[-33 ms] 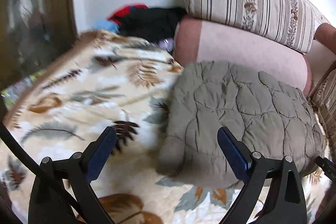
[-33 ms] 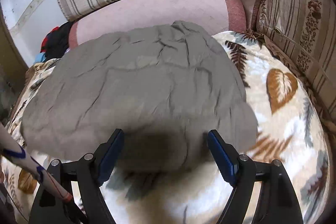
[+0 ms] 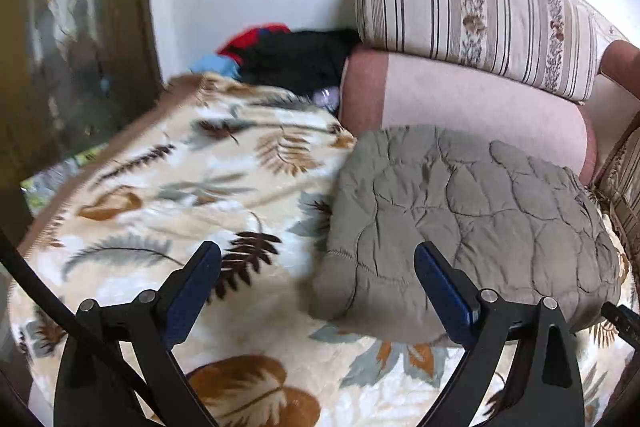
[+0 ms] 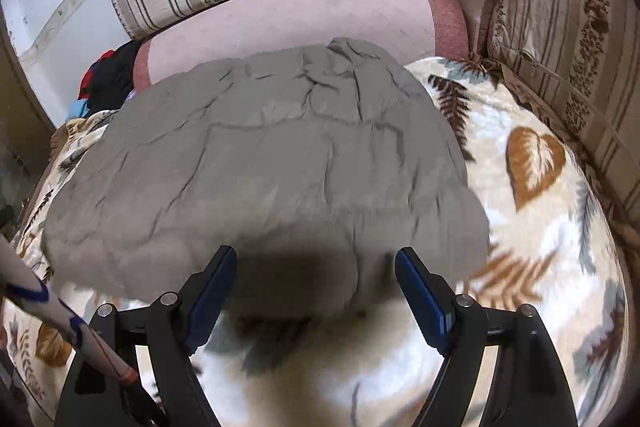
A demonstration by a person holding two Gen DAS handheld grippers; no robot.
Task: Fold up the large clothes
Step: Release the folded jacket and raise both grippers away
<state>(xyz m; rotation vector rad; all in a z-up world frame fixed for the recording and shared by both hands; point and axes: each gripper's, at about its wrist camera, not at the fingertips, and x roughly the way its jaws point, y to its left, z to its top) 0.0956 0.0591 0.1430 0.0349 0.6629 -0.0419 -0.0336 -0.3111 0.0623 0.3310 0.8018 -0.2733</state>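
Motion blur softens the leaf-print blanket point(image 3: 168, 187) at the left wrist view's left side, and a dark shadow hides the near edge of the folded gray quilted garment point(image 4: 296, 267) in the right wrist view. A pile of dark, red and blue clothes point(image 3: 296, 59) sits half-hidden behind the pink bolster point(image 3: 460, 99); individual items cannot be told.

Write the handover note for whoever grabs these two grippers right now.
Left gripper: open, empty, at the left edge of the grey quilted padded garment.
Right gripper: open, empty, at the garment's near edge.
The garment lies folded into a compact bundle on the cream leaf-print blanket, against the pink sofa backrest.
Done: this fold looks finished.
Left: possibly the dark clothes pile in the corner.
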